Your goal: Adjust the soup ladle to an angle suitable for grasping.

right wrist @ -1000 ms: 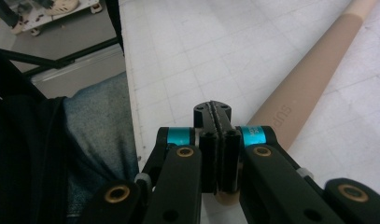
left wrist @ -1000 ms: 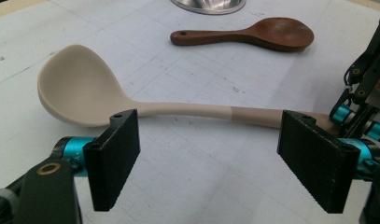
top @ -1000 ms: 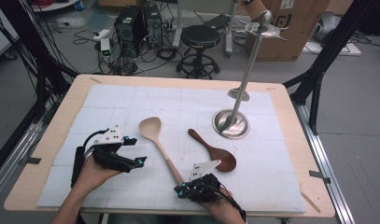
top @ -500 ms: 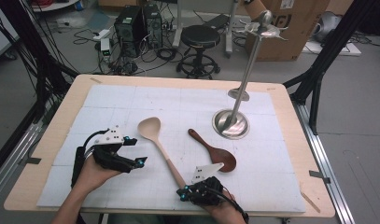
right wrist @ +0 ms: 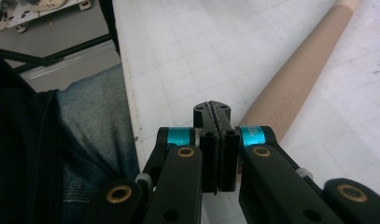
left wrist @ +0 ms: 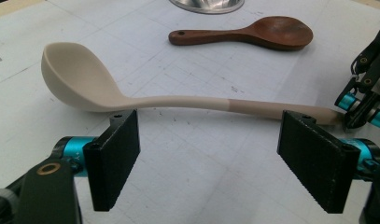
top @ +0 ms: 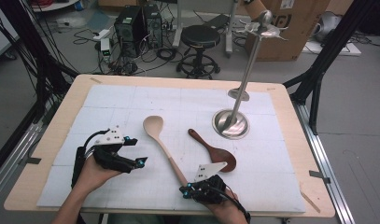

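Pale wooden spoon lies flat on the desk, bowl away from the person, handle end toward them. Left hand-held gripper sits beside it, jaws wide and empty, framing the handle, probably lined up for a grasp. Right hand-held gripper rests at the handle tip, jaws pressed together, gripping nothing. Dark spoon lies just beside.

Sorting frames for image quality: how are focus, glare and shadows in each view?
High view: even light, bright glare on the metal stand base. Left gripper view: pale wooden spoon sharp, soft shadow under it, near jaws slightly soft. Right gripper view: the gripper is sharp, the spoon handle beyond it mildly blurred.
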Demonstrator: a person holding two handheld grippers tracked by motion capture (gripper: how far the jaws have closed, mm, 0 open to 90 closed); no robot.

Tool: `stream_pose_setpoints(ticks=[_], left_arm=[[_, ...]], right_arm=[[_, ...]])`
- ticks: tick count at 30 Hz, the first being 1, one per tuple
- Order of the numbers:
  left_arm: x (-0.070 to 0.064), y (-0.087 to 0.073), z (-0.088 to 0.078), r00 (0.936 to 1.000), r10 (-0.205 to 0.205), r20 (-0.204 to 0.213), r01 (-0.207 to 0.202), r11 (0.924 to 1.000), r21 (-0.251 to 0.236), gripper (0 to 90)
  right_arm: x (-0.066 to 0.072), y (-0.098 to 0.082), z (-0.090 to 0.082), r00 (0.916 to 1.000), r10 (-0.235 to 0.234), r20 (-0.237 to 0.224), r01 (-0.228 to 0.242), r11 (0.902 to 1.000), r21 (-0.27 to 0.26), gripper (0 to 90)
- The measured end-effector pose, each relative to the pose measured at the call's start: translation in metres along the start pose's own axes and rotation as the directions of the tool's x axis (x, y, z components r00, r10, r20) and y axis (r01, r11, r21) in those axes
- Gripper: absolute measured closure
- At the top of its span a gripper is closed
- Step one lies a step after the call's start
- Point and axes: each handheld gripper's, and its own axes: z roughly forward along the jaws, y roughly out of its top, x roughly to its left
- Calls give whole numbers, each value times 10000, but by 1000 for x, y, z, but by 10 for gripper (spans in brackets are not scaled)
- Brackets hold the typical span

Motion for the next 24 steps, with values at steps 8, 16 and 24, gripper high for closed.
stream_pose_setpoints(ticks=[8,16,24], left_arm=[[0,0,0,10000,32,0,-32,10000,3,219],[0,0,0,10000,34,-6,-34,10000,13,219],[1,0,0,10000,72,8,-72,10000,40,219]], right_arm=[[-2,0,-2,9998,-60,205,61,10000,-19,900],[-6,-1,-6,9991,74,413,-69,9999,-139,900],[-8,0,-5,9987,81,511,-72,9998,-180,900]])
